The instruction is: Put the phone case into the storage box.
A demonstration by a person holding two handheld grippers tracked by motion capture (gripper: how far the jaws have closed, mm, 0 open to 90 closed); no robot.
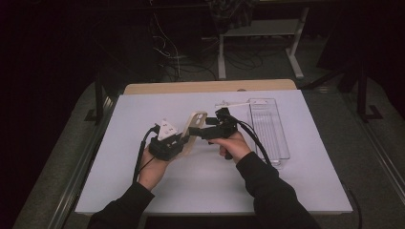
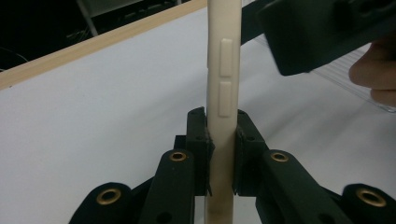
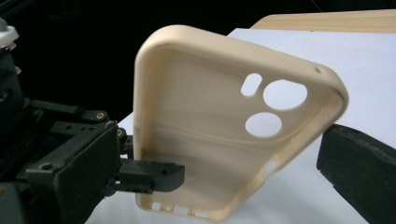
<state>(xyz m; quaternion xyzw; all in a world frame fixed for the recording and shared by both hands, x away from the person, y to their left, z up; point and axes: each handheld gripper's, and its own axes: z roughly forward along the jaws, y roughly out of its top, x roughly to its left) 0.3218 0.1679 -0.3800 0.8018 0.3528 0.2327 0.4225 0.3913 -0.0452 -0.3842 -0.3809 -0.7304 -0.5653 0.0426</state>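
Note:
A beige phone case is held up off the white tabletop. My left gripper is shut on its lower end. In the left gripper view the case stands edge-on with two side buttons, and both pads of my left gripper press on it. In the right gripper view the case shows its hollow inside and camera holes. My right gripper comes in from the right with its jaws wide. One jaw sits just beside the rim at the camera-hole end; I cannot tell whether it touches.
A clear plastic tray lies along the right side of the table. A small white stick-like piece lies by the tray's far corner. A wooden edge borders the table's far side, with desk legs and cables beyond.

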